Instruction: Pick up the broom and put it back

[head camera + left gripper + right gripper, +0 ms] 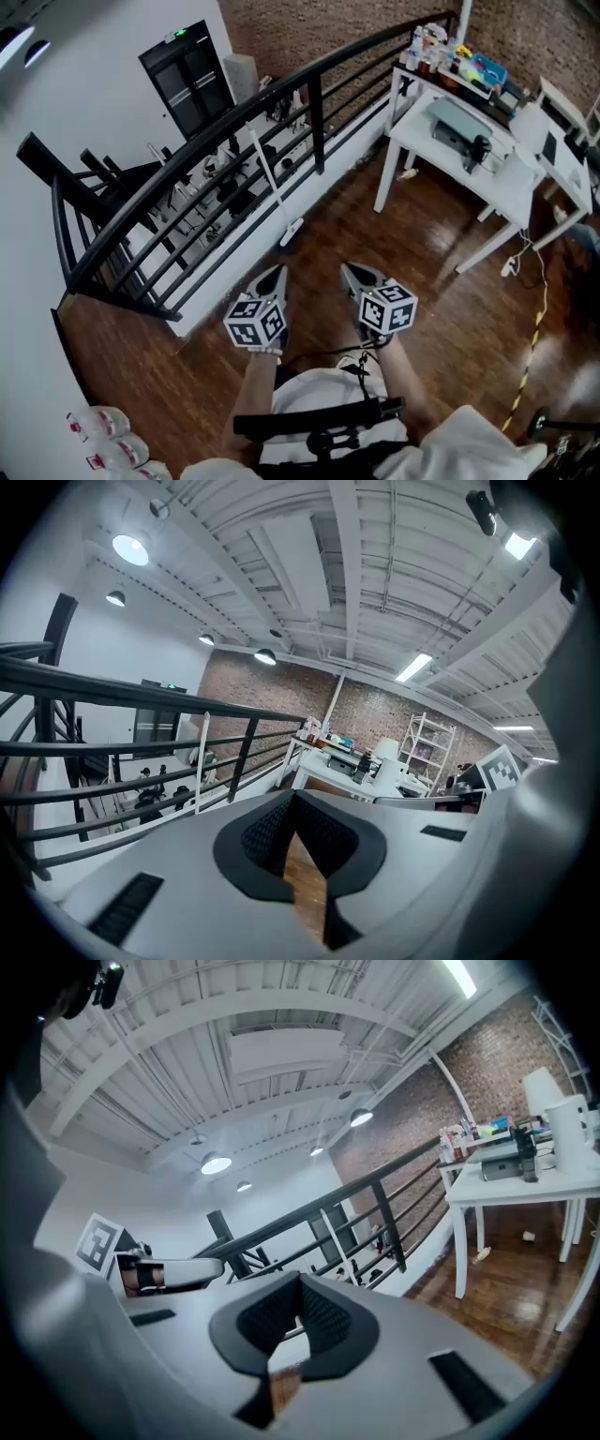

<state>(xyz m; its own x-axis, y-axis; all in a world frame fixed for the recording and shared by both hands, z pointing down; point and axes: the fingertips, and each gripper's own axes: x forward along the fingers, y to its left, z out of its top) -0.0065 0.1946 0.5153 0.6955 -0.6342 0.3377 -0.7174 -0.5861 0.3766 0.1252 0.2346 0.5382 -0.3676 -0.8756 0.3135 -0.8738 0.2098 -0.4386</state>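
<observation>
Both claws are closed with nothing in them. The left claw [277, 275] and the right claw [353, 273] show their pads pressed together, with only bare floor [375, 234] behind. We hold them side by side, tilted a little downward, well short of the broom [270, 183].

The broom stands on the floor's edge along the black railing [316, 127]. Its head is on the boards and its thin white handle leans up against the rails.

Risks, as we judge them:
- A closed claw can't take the handle, so if we reach in like this we would only knock it.
- The handle seems to rest on the railing only by its lean. A sideways bump could send it sliding along the rail and down onto the floor.
- The handle is slim and smooth, so a grip too near the top could let the head swing. It might strike the rails or the leg of the white table [427, 131] nearby.
- A shallow pinch at the pad tips could let the stick twist out.

Our count:
- One broom.
- Two claws.
- One railing.
- One table close to the broom, crowded with items too small to number.
</observation>
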